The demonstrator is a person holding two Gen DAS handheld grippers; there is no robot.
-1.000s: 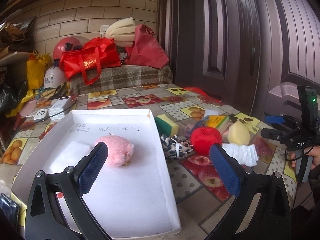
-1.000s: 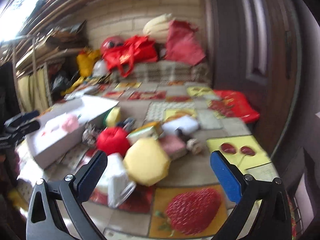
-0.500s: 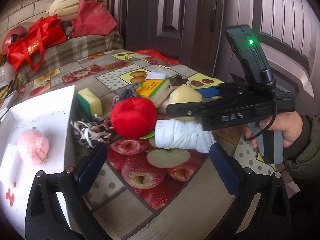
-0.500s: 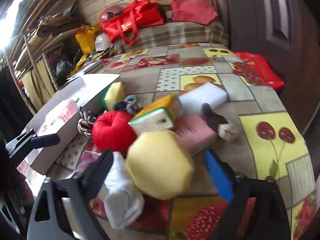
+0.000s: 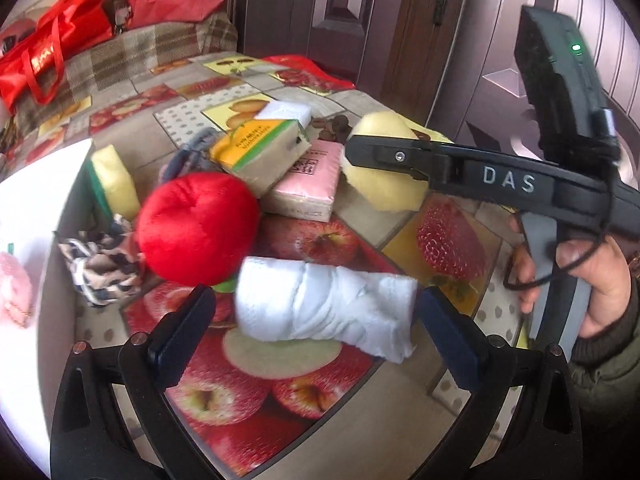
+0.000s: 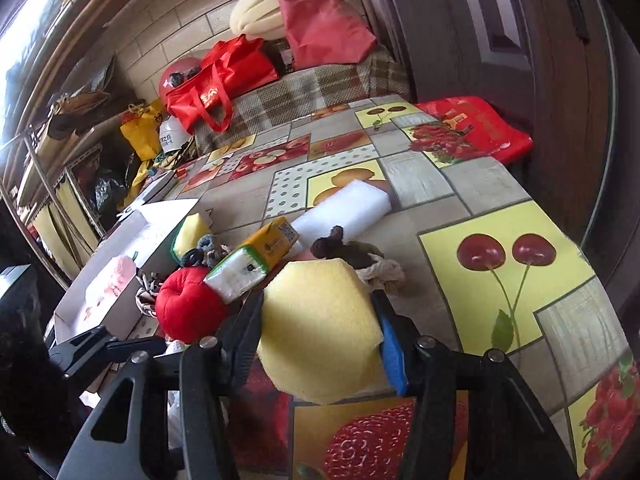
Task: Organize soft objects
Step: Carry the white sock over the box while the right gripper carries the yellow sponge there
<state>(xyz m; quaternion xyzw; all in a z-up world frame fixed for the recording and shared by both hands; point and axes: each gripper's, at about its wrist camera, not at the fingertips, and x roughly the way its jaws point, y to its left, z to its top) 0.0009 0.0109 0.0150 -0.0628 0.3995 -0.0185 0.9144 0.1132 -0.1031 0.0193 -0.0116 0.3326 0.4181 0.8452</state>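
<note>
My left gripper (image 5: 316, 328) is open, its fingers on either side of a rolled white towel (image 5: 324, 308) that lies on the fruit-print tablecloth. A red plush apple (image 5: 198, 226) sits just behind the towel. My right gripper (image 6: 320, 336) is shut on a yellow hexagonal sponge (image 6: 320, 328); it also shows in the left wrist view (image 5: 384, 172). A white box (image 6: 120, 264) at the left holds a pink plush (image 6: 116, 276).
A tissue pack with an orange top (image 5: 260, 152), a pink tissue pack (image 5: 308, 188), a yellow-green sponge (image 5: 114, 180), a leopard-print scrunchie (image 5: 100, 264), a white foam block (image 6: 344, 212) and a brown plush (image 6: 348, 250) crowd the table. Red bags (image 6: 216, 80) lie behind.
My left gripper swung right from the white box and came down around the white towel. My right gripper moved forward and closed on the yellow sponge.
</note>
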